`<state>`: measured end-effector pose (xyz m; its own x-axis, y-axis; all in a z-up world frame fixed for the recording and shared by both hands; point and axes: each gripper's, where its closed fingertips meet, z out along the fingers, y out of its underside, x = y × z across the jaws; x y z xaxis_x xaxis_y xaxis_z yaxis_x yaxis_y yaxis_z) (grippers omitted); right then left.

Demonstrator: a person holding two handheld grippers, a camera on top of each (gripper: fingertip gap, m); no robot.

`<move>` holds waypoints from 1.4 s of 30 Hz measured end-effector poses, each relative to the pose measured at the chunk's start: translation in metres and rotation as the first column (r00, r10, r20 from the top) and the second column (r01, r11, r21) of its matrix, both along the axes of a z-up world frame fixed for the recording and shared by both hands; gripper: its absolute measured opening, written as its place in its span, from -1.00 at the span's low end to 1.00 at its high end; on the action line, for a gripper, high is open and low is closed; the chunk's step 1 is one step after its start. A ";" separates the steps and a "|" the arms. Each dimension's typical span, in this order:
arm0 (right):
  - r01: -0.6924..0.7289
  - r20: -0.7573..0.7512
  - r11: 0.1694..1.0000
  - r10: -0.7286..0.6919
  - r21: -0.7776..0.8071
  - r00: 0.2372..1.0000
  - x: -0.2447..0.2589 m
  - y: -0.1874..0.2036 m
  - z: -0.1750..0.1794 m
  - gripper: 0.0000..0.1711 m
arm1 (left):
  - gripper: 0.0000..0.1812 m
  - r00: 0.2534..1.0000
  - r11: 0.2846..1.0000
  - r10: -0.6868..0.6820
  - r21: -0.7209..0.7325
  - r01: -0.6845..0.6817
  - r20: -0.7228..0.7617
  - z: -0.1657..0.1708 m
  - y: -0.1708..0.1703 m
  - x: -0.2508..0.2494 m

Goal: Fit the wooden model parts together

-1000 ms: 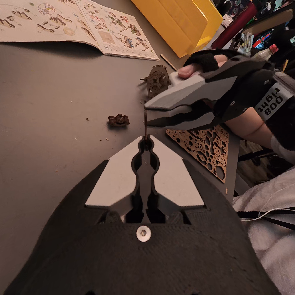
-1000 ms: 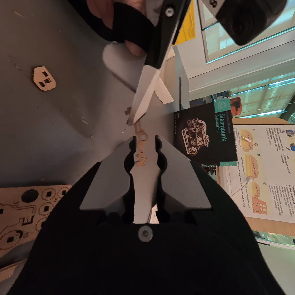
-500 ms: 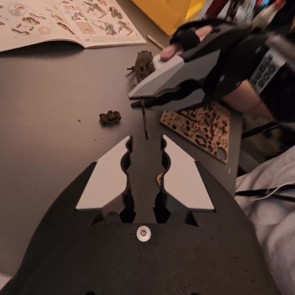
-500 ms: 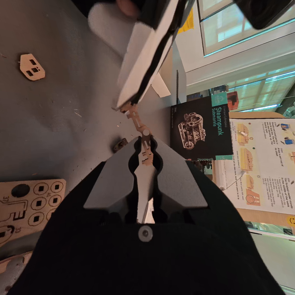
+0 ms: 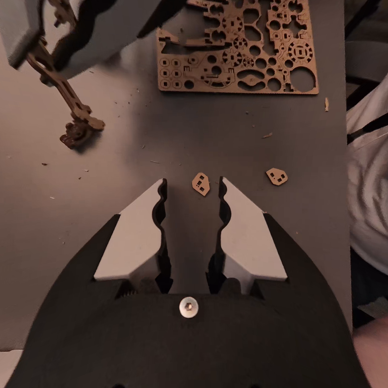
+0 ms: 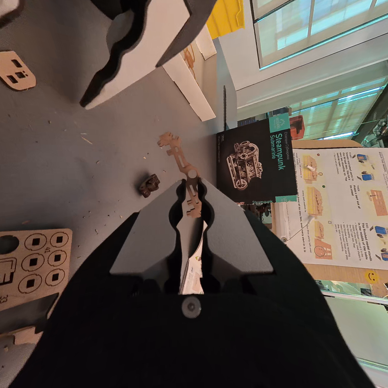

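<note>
On the grey table [image 5: 189, 130], the left gripper [image 5: 192, 182] hovers with its jaws spread wide and nothing between them; a small tan cut-out [image 5: 201, 184] lies flat on the table just beyond the fingertips, and a second cut-out [image 5: 276, 176] of the same shape lies near it, closer to the table's edge. The right gripper [image 6: 192, 182] is clamped on a long slotted wooden strip [image 6: 182, 165], pinching it near one end so that the rest juts out past the fingertips. In the left wrist view that strip [image 5: 60, 84] slants down from the right gripper [image 5: 39, 42], and its notched end sits right at a small dark wooden assembly [image 5: 72, 136] on the table; whether the two touch I cannot tell. In the right wrist view the assembly [image 6: 149, 184] appears beside the strip, apart from it. A laser-cut plywood sheet [image 5: 237, 52] lies flat farther along the table, many of its shapes already punched out, leaving open holes, with some gears and round pieces still seated in it. Its corner with rows of round parts shows in the right wrist view [image 6: 35, 262]. As for containers, a yellow bin [image 6: 225, 16] stands at the table's far side, its contents hidden. A dark kit box [image 6: 254, 161] stands upright past the table's edge, next to an illustrated instruction sheet [image 6: 336, 205]. Wood chips are scattered over the table, and a white-clad person [image 5: 369, 189] sits at its edge.
</note>
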<state>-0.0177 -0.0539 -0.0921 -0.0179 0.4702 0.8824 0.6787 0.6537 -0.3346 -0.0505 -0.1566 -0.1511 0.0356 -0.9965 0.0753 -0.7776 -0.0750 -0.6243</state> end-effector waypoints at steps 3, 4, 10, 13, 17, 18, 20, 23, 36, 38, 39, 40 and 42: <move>0.006 -0.009 1.000 -0.006 -0.001 1.000 0.002 0.002 0.002 -0.89 | -0.48 0.999 0.999 -0.019 0.031 0.019 -0.027 -0.004 0.000 -0.005; 0.007 -0.010 1.000 -0.007 -0.002 1.000 0.002 0.003 0.002 -0.89 | -0.49 0.999 0.999 -0.026 0.032 0.027 -0.030 -0.005 0.000 -0.006; 0.016 -0.021 1.000 -0.016 0.002 1.000 0.004 0.005 0.004 -0.89 | -0.58 0.999 0.999 -0.034 0.010 0.034 -0.035 -0.009 -0.001 -0.009; 0.025 -0.033 1.000 -0.024 0.013 0.999 0.005 0.007 0.008 -0.89 | -0.64 0.999 1.000 -0.018 0.021 0.018 -0.043 -0.010 0.002 -0.009; 0.029 -0.044 0.999 -0.028 0.028 0.999 0.005 0.007 0.011 -0.89 | -0.84 0.996 0.998 -0.052 0.029 0.055 -0.067 -0.011 -0.005 -0.007; 0.028 -0.043 0.999 -0.027 0.030 0.999 0.004 0.007 0.010 -0.89 | -0.88 0.995 0.997 -0.064 0.025 0.066 -0.071 -0.011 -0.008 -0.007; 0.027 -0.039 0.999 -0.026 0.033 0.999 0.004 0.006 0.009 -0.89 | -0.88 0.995 0.997 -0.067 0.037 0.070 -0.072 -0.011 -0.008 -0.006; 0.025 -0.034 0.999 -0.024 0.038 0.999 0.003 0.006 0.009 -0.89 | -0.88 0.996 0.998 -0.054 0.018 0.055 -0.069 -0.011 -0.007 -0.005; 0.038 -0.047 0.998 -0.036 0.047 0.998 0.007 0.009 0.012 -0.89 | -0.85 0.990 0.989 0.134 0.062 -0.131 -0.050 -0.010 0.026 0.000; 0.039 -0.049 0.998 -0.036 0.050 0.998 0.007 0.010 0.013 -0.89 | -0.85 0.986 0.985 0.166 0.055 -0.164 -0.027 -0.010 0.032 0.004; 0.038 -0.049 0.998 -0.035 0.053 0.998 0.007 0.009 0.013 -0.89 | -0.83 0.984 0.983 0.177 0.049 -0.176 -0.019 -0.010 0.034 0.005; 0.037 -0.050 0.998 -0.034 0.055 0.998 0.007 0.009 0.014 -0.89 | -0.79 0.983 0.982 0.184 0.046 -0.183 -0.014 -0.010 0.035 0.006; 0.035 -0.054 0.998 -0.032 0.056 0.998 0.007 0.009 0.014 -0.89 | -0.74 0.980 0.979 0.196 0.062 -0.195 -0.013 -0.009 0.038 0.003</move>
<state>-0.0109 -0.0451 -0.0777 0.0446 0.4192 0.9068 0.6831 0.6496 -0.3339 -0.0472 -0.1185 -0.1598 0.2314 -0.9728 0.0133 -0.7634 -0.1901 -0.6173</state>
